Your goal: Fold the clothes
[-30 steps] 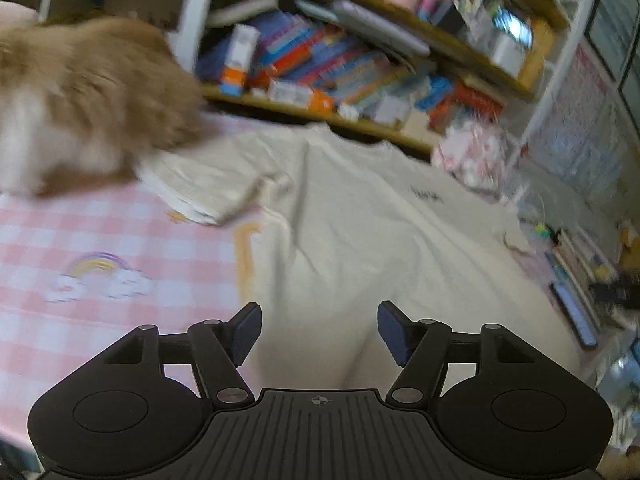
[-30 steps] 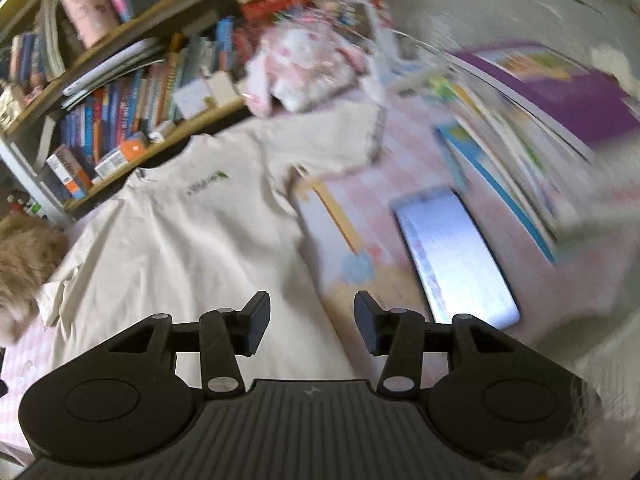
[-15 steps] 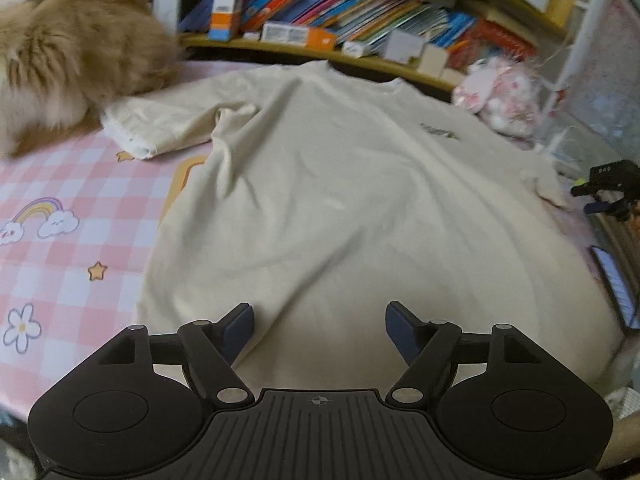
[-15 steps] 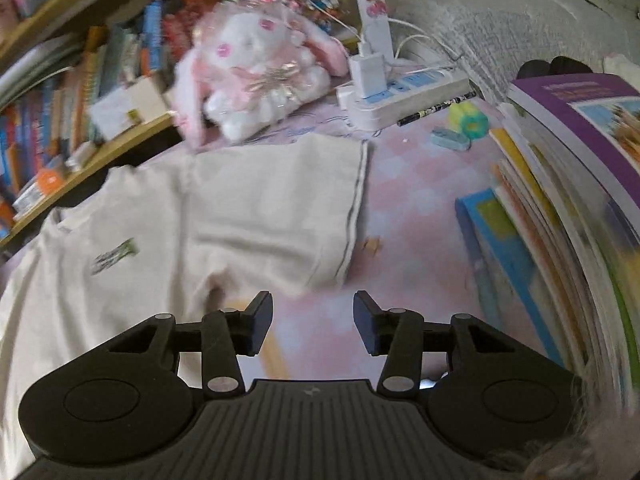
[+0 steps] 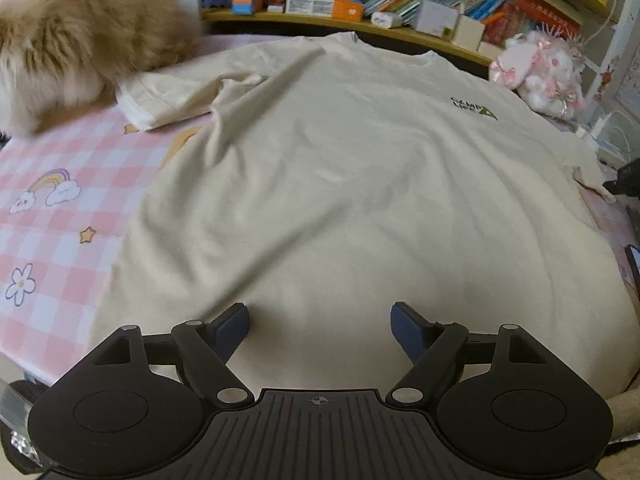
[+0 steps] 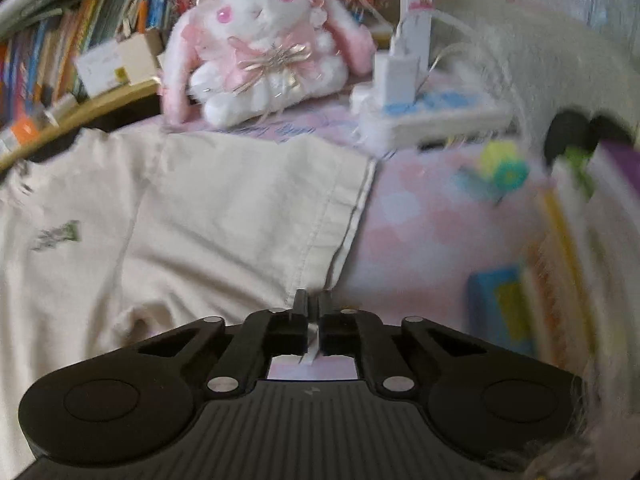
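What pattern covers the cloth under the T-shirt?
Pink-and-white checks on the tablecloth beneath the cream T-shirt; left wrist view.

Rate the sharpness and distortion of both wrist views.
Left wrist view: mostly sharp on the T-shirt, the furry animal smeared, fisheye bending the shelf. Right wrist view: blurred toward the right edge, books streaked, plush rabbit soft.
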A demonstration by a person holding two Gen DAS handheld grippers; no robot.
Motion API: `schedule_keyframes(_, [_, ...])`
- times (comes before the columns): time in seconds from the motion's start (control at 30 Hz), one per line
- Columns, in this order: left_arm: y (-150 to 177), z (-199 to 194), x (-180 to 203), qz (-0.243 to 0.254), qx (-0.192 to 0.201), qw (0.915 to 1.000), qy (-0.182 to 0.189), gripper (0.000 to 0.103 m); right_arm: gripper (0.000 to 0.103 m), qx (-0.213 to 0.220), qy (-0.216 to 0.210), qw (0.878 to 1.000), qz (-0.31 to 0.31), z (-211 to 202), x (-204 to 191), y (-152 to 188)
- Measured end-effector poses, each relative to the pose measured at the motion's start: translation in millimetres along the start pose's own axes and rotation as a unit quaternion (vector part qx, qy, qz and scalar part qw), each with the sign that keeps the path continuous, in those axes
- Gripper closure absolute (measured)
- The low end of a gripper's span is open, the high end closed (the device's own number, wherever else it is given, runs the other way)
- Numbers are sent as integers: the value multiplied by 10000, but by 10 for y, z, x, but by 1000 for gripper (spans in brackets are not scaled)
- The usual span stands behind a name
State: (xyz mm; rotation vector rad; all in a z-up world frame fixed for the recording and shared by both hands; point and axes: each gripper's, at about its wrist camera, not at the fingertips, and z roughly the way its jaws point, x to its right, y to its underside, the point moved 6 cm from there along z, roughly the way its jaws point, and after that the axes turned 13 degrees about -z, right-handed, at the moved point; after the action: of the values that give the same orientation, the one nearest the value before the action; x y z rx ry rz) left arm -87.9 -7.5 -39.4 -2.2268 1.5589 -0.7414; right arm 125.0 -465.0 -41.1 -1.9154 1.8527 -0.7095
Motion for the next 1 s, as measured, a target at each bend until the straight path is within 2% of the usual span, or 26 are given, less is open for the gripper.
schedule_keyframes(0.17, [100, -4, 168, 80, -5, 10000, -2, 21, 100, 34, 1, 9995, 324, 132, 314, -113])
schedule_keyframes(0.37, [153, -24, 256, 23, 28, 10000, 61, 19, 99, 111, -133, 9998, 72, 168, 270, -154])
schedule_keyframes(0.6, [180, -21, 433, 227, -153, 9990, 352, 19, 99, 208, 266, 9988, -345, 273, 226, -278])
schedule_keyframes(0.67, [124, -69, 355, 12, -88, 9992, 399, 19, 98, 201, 261, 9989, -324, 262, 213, -284])
schedule_keyframes(0.73, [4, -142, 198, -314, 109, 9987, 385, 19, 93, 253, 65, 9995, -157, 186, 199, -266])
schedule_keyframes(0.83, [-260, -206, -134, -959, 454, 9937, 358, 19, 70, 366, -183, 9992, -36, 18, 117, -225])
schedule_keyframes(0.93, [-531, -173, -484, -1610, 722, 9839, 292, 20, 67, 443, -555, 9975, -57, -247, -115, -121])
schedule_keyframes(1.0, [-700, -116, -665, -1807, 881, 9791, 321, 20, 66, 429, -857, 9953, -101, -442, -324, -4])
